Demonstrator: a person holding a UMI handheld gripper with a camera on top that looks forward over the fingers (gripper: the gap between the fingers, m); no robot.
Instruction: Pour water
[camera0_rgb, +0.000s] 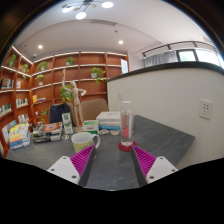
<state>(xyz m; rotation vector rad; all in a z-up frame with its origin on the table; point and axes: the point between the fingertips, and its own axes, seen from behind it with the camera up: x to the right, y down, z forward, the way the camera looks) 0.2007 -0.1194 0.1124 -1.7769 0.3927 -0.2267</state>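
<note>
Two fingers spread wide, pink pads facing inward, gripping nothing. Bottle upright on grey table, just ahead of fingers, nearer right one, red liquid at base. Mug left of bottle, close to left pad. Boxes behind. Shelves with plants along far wall. Socket on white partition at right.

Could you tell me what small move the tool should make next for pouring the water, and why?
Probably ease the tool straight forward toward the tall clear container. Its fingers are open and hold nothing; the container stands upright on the grey table just ahead of them, and the mug waits beside it, so a grasp has to come first.
</note>
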